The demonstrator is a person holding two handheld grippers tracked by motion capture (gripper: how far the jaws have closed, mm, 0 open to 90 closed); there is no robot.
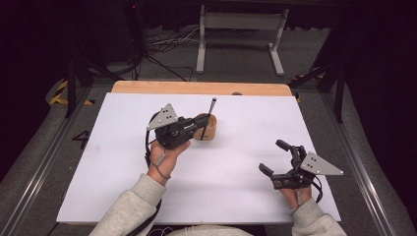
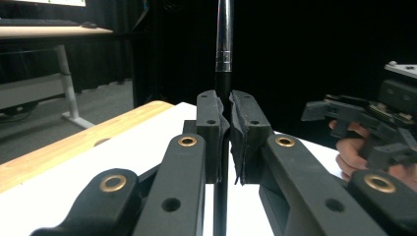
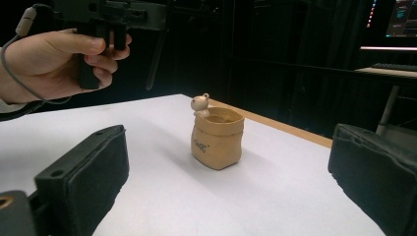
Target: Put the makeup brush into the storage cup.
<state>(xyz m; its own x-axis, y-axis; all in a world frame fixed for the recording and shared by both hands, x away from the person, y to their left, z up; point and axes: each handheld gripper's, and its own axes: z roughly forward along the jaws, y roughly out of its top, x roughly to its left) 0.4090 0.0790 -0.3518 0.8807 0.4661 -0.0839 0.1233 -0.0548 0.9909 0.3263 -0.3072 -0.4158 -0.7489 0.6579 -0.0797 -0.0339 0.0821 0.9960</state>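
Note:
A slim black and silver pen (image 2: 224, 39) stands upright between the jaws of my left gripper (image 2: 225, 115), which is shut on it. In the high view the left gripper (image 1: 203, 120) holds the pen (image 1: 212, 105) beside and above a tan sack-shaped pot (image 1: 209, 131). The right gripper view shows this pot (image 3: 218, 137) with a small bear figure (image 3: 199, 104) on its rim, and the pen (image 3: 157, 56) hanging in the air left of it, under the left gripper (image 3: 113, 19). My right gripper (image 1: 273, 156) rests open at the table's right, holding nothing.
A white sheet (image 1: 123, 162) covers the table, with a wooden edge (image 1: 147, 87) at the back. A desk frame (image 1: 241, 29) and cables (image 1: 167, 44) stand on the floor beyond. The right hand and its gripper (image 2: 366, 125) appear in the left gripper view.

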